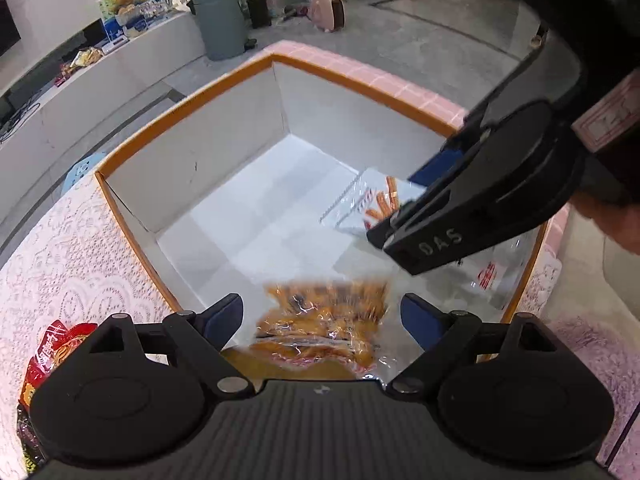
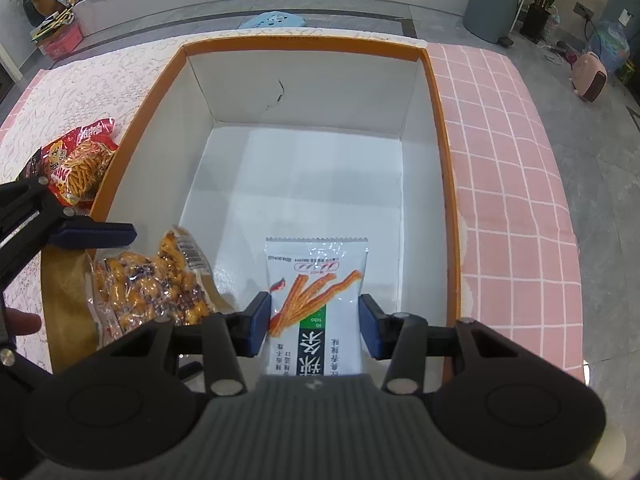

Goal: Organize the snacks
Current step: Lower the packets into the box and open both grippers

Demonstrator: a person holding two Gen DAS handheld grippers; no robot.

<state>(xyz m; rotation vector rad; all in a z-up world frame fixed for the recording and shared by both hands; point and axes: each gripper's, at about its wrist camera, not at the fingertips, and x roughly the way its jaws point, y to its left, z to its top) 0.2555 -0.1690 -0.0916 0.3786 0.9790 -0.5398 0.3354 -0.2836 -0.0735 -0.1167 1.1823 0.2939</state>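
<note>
Snack packets (image 2: 316, 280) in orange-rimmed box (image 2: 436, 120)

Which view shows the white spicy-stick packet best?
The right wrist view: the white packet faces the camera between the right gripper pads, its print and outline clear, over the orange-rimmed box. The left wrist view shows only part of it, blurred and partly hidden behind the right gripper.

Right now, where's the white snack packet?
In the right wrist view the white packet sits between the right gripper's pads, inside the box, right of the orange snack bag.
</note>
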